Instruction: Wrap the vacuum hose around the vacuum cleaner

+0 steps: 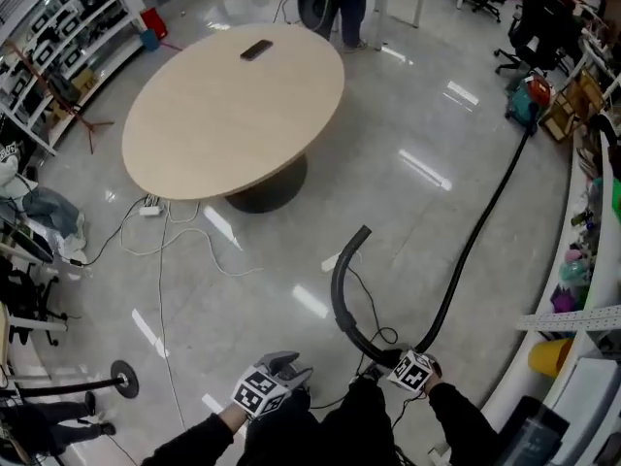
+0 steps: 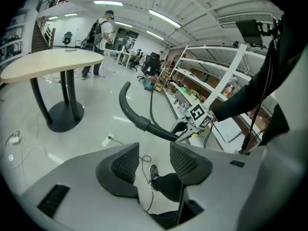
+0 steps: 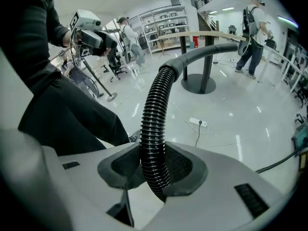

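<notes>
Glossy floor [image 1: 388, 192], hose [image 3: 156, 119] in right tongs [image 3: 155, 172]

1. I see the vacuum hose [image 3: 155, 129] in black, ribbed with fine rings.
2. At 2 o'clock in the head view, the vacuum cleaner [image 1: 529, 98] shows teal.
3. The table [image 1: 233, 105] top is pale beige.
4. The floor [image 1: 408, 192] is glossy pale grey.
5. My left gripper [image 2: 156, 165] and right gripper [image 3: 154, 167] are light grey with dark dotted pads and black-and-white square markers.
</notes>
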Motion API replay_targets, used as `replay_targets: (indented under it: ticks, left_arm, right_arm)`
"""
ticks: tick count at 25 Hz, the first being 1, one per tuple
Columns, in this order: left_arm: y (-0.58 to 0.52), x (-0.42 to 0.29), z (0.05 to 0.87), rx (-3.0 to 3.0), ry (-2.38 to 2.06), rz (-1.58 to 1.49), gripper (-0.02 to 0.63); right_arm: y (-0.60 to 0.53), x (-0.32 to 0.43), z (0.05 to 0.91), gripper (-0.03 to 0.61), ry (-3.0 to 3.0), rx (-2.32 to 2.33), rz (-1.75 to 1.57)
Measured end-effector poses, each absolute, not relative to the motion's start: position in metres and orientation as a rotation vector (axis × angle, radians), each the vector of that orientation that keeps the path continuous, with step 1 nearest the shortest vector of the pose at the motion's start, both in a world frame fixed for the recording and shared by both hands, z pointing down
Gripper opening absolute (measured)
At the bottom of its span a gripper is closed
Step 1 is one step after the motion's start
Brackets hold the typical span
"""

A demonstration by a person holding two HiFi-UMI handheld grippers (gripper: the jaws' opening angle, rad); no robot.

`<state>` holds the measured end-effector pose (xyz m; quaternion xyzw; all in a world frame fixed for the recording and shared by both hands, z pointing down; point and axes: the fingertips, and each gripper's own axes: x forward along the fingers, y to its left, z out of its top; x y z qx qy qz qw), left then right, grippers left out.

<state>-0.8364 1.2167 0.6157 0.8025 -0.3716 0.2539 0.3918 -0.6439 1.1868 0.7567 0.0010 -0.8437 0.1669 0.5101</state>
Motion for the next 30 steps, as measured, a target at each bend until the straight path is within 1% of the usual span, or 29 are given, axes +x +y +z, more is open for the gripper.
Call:
replay_targets:
  ticks: [6, 9, 13, 18, 20, 21, 24, 26, 30]
  left_arm:
    - [1.161, -0.675, 0.585, 2.09, -0.867, 0.616, 0.213]
    - [1.14, -0.612, 0.566, 2.152, -0.808, 0.597, 0.213]
    - [1.117, -0.57, 0.55, 2.217, -0.724, 0.618, 0.213]
    - [1.092, -0.523, 0.544, 2.336, -0.573, 0.681, 0.213]
    - [1.073, -0.501, 0.545, 2.384, -0.514, 0.693, 0.23]
    - [1.06, -0.489, 0.546, 2.413, -0.49, 0.695, 0.248]
    - [1.012, -0.455, 0.545, 2.511, -0.427, 0.651, 0.328]
    - [0.979, -0.437, 0.539, 2.605, -0.362, 0.626, 0.364]
    - [0.934, -0.408, 0.519, 2.745, -0.033, 0.615, 0.371]
  right_arm:
    - [1.156, -0.567, 0.68, 0.163, -2.232, 0.084, 0.599]
    - [1.127, -0.534, 0.643, 0.163, -2.327, 0.167, 0.704]
    - [1.075, -0.507, 0.592, 0.163, -2.443, 0.346, 0.875]
    - [1.011, -0.475, 0.536, 0.163, -2.599, 0.587, 1.179]
    - [0.982, -0.463, 0.516, 0.163, -2.651, 0.687, 1.302]
    - [0.967, -0.456, 0.506, 0.163, -2.676, 0.738, 1.364]
    - [0.923, -0.437, 0.48, 0.163, -2.744, 0.877, 1.539]
    - [0.895, -0.43, 0.464, 0.163, -2.78, 0.955, 1.653]
    - [0.837, -0.425, 0.43, 0.163, -2.863, 1.09, 1.801]
